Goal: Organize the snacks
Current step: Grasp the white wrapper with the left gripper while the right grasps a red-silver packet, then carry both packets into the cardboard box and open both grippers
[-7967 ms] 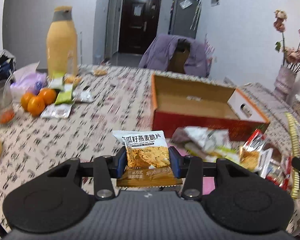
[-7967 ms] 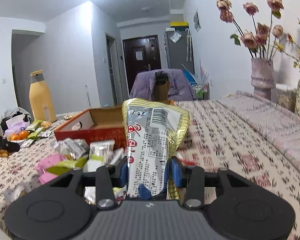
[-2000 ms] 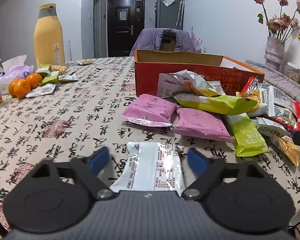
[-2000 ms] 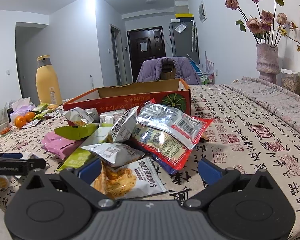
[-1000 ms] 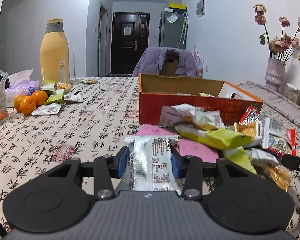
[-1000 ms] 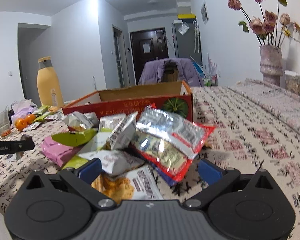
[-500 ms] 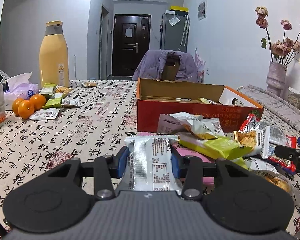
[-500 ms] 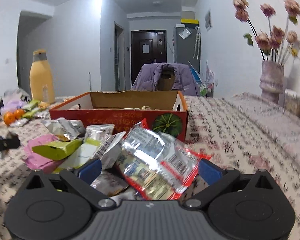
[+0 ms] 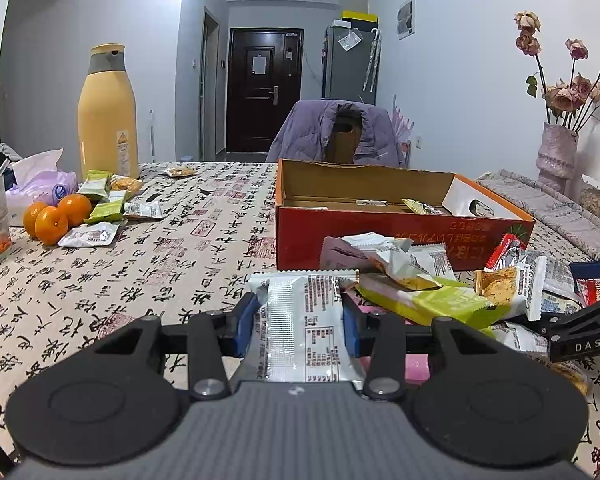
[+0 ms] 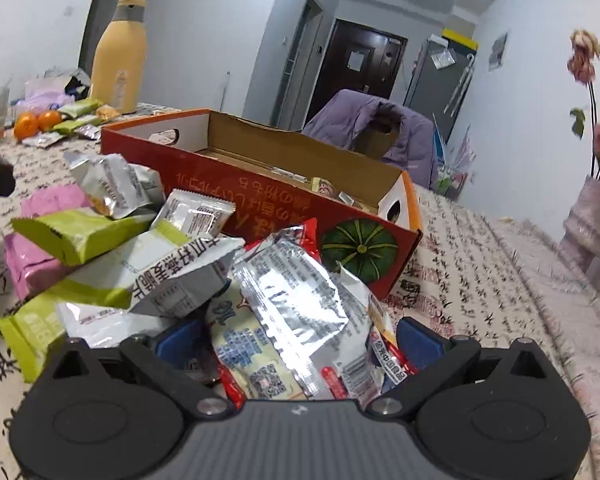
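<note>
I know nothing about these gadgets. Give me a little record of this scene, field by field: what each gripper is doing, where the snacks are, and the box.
left gripper: shut on a silver packet, raised above the table
right gripper: open, jaws either side of a silver and red packet
snack pile: loose on the table, in front of the box
red box: open, a few packets inside
oranges: far left, by the yellow bottle

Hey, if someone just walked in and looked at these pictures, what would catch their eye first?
Probably the heap of snack packets spilled across the patterned tablecloth in front of the open red cardboard box. Next, the left gripper, shut on a silver packet, and the right gripper, open around a red-edged foil packet in that heap. At the far left, the tall yellow bottle stands behind some oranges.
</note>
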`<state>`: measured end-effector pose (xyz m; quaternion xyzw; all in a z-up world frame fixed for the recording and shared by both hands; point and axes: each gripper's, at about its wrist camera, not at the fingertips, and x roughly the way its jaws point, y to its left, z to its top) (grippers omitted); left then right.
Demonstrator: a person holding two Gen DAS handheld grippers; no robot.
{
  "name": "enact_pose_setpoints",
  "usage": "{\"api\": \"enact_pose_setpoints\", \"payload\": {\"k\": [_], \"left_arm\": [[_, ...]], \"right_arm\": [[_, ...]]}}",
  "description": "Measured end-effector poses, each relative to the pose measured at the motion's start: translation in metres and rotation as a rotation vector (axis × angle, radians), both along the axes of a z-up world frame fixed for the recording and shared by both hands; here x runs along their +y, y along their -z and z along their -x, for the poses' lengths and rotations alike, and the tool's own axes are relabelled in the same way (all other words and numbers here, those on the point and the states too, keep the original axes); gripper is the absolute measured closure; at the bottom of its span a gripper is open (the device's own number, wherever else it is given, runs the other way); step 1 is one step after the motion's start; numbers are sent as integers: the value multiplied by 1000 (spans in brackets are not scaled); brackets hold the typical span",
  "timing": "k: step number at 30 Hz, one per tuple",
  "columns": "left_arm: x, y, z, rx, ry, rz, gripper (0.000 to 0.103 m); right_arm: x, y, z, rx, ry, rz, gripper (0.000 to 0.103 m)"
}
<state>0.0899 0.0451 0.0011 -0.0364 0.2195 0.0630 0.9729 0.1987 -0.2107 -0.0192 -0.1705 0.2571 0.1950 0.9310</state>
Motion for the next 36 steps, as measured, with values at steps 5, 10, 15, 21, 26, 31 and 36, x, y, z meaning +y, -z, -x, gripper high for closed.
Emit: {"api": "enact_pose_setpoints", "payload": {"k": [5,10,15,21,26,31,36], "left_arm": [[0,1,-2,0,12,4,59],[2,2,-3,3,14,14,59],[3,-1,1,-12,21,16,59],[4,-6,8,-28,13,16,59],[3,-11,12,-48,16,8,59],[2,-23,14,-86,19,-2,59],[1,-33,15,-115,21,-2,59]], "right_arm": [[-2,3,0,23,-26,-11,2],[-4,4,4,34,-42,-15,14],[-2,2,11,28,-51,-9,38],[-9,-1,23,4,-12,-53,47],[-18,-7,34,-23,31,-117,49],[-23,-15,41,-47,56,-159,50],[-26,-24,46,-77,70,-193,51]]}}
